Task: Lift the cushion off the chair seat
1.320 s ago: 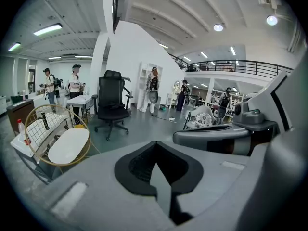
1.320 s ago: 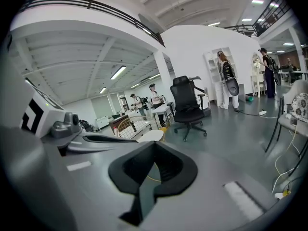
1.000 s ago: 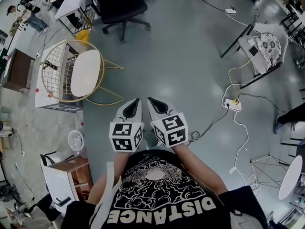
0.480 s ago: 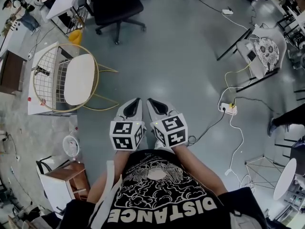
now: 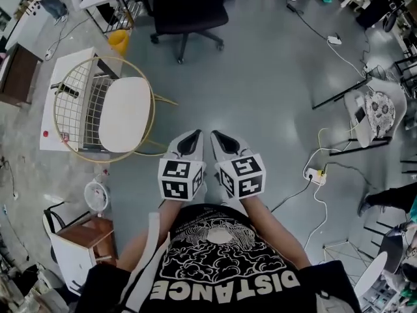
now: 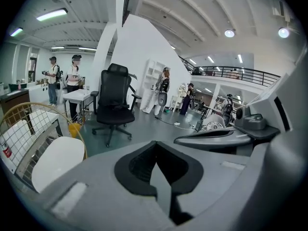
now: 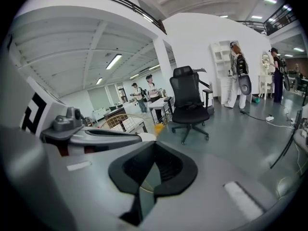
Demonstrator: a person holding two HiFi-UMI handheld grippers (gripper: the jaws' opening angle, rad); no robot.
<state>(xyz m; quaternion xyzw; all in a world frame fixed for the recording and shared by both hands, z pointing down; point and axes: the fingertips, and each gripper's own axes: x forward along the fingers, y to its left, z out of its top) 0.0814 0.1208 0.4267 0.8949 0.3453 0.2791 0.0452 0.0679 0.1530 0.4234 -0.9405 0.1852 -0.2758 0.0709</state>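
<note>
Left claw (image 5: 190,139) and right claw (image 5: 220,140) both closed together, empty, held side by side in front of the person (image 5: 221,259) over grey floor (image 5: 273,77). Cushion (image 5: 125,114), white oval, lies flat on the seat of the gold wire chair (image 5: 68,100), left of the left claw and apart from it. Black office chair (image 5: 189,8) stands beyond.

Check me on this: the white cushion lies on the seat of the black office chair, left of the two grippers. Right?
Not quite. The white cushion lies on the seat of the gold wire chair, not the black office chair. It is left of the left gripper and right gripper, as the head view shows.
</note>
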